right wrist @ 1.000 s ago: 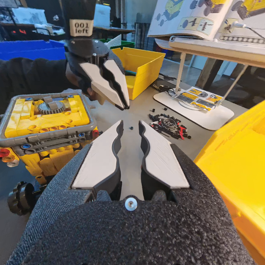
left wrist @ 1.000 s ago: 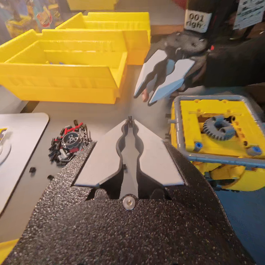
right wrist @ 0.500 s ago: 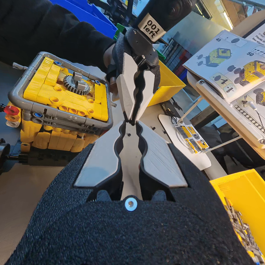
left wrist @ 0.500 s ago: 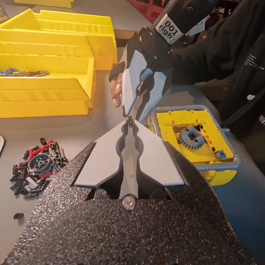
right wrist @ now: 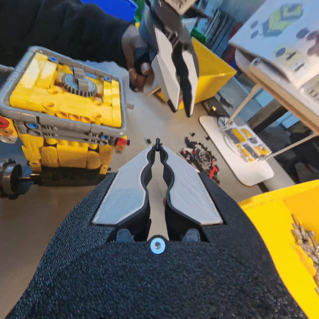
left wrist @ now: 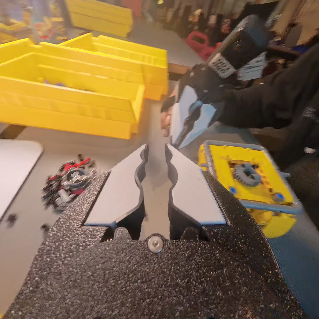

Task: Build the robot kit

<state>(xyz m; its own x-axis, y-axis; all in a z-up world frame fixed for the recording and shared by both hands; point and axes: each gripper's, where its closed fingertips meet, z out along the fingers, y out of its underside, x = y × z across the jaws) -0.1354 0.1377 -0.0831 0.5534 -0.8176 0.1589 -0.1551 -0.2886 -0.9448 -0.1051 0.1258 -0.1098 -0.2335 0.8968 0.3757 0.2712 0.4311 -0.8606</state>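
My right gripper is shut on a small black pin, held above the grey table. My left gripper is open and empty. It shows in the right wrist view above and beyond the pin, jaws slightly apart. In the left wrist view the right gripper hangs just right of my left fingertips; the pin is too blurred to make out there. A yellow brick-built model with a grey frame and a grey gear on top stands beside both grippers.
A pile of small black, red and grey parts lies on the table. Yellow bins stand behind, another at the near right. A white stand base carries an open instruction booklet.
The black pin has passed from my left gripper to my right one. The left has opened, the right has shut, and the two have drawn apart.
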